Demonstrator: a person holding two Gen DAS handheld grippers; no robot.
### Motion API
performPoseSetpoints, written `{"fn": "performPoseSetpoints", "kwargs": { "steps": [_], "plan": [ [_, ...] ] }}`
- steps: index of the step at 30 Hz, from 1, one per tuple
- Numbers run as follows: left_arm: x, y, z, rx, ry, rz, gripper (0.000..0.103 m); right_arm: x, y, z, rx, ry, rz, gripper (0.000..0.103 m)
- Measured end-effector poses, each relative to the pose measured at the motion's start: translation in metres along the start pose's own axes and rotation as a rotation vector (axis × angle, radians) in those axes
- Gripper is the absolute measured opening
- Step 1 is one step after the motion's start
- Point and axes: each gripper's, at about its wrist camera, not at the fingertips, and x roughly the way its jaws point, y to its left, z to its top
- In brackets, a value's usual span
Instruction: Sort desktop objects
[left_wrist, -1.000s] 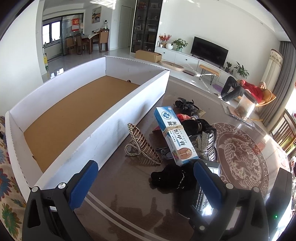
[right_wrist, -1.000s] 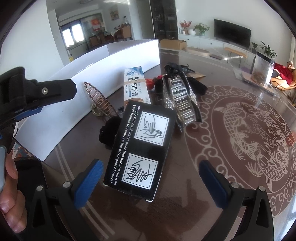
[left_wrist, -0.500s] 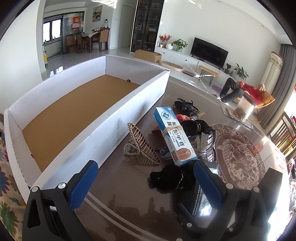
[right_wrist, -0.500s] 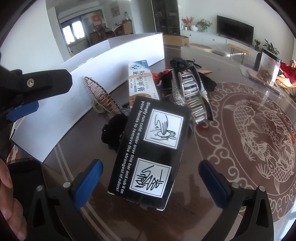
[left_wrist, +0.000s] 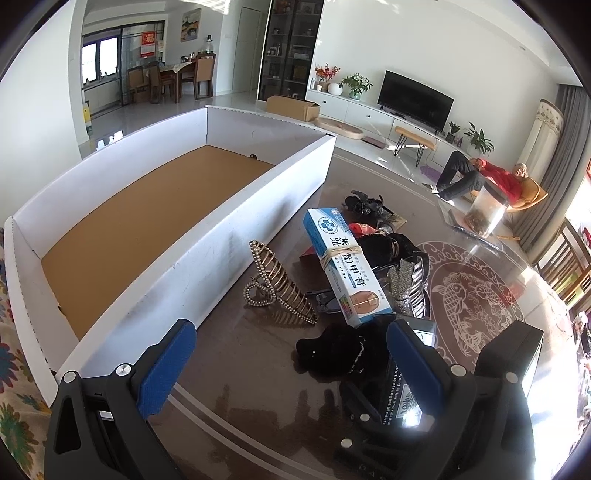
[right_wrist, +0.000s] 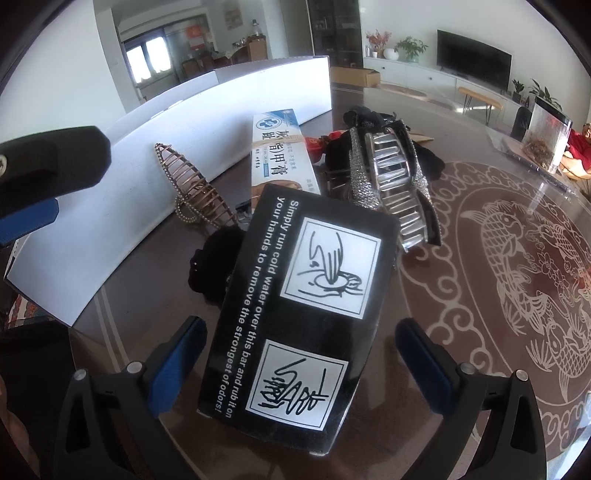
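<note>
A black box with white print (right_wrist: 303, 310) lies tilted on the glass table, between the blue pads of my right gripper (right_wrist: 299, 350). The jaws are closing, and a narrow gap shows on each side of the box. Behind the box lie a black fuzzy hair tie (right_wrist: 210, 266), a gold hair clip (right_wrist: 192, 192), a blue-and-white carton (right_wrist: 280, 155) and a rhinestone hair claw (right_wrist: 391, 184). My left gripper (left_wrist: 291, 354) hovers open with nothing in it, near the white box's wall (left_wrist: 221, 266). The black box (left_wrist: 402, 391) shows behind its right finger.
The long white box has a bare brown floor (left_wrist: 147, 221). The table (right_wrist: 517, 258) carries a koi pattern on the right, with a clear container (right_wrist: 546, 140) at its far edge. A person (left_wrist: 491, 177) reclines in a chair far behind. Floral cloth (left_wrist: 14, 369) lies left.
My right gripper has come forward and down over the black box, and its pads have drawn in towards the box's sides. The left gripper has stayed put.
</note>
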Motion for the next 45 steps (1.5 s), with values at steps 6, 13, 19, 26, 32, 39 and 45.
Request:
{"fn": "performPoseSetpoints", "kwargs": {
  "steps": [6,13,19,26,32,39,45],
  "plan": [
    [0.002,0.001,-0.002,-0.006,0.022,-0.024,0.103,-0.005,-0.031,0.001,0.082,-0.012,-0.112,0.059],
    [0.023,-0.016,-0.010,0.075,0.122,-0.010,0.103,-0.029,-0.094,-0.022,0.137,-0.005,-0.229,0.066],
    [0.055,-0.031,-0.017,0.137,0.258,0.009,0.103,-0.042,-0.106,-0.047,0.105,-0.012,-0.238,0.094],
    [0.090,-0.045,-0.006,0.167,0.303,0.060,0.103,-0.038,-0.108,-0.047,0.142,-0.007,-0.260,0.099],
    [0.119,-0.073,-0.007,0.188,0.310,-0.025,0.103,-0.040,-0.110,-0.048,0.153,-0.009,-0.242,0.103],
    [0.095,-0.119,-0.043,0.501,0.315,-0.138,0.100,-0.041,-0.111,-0.050,0.127,-0.005,-0.227,0.103],
    [0.088,-0.100,-0.024,0.401,0.283,-0.122,0.100,-0.047,-0.116,-0.059,0.102,0.003,-0.228,0.103]
  ]
}}
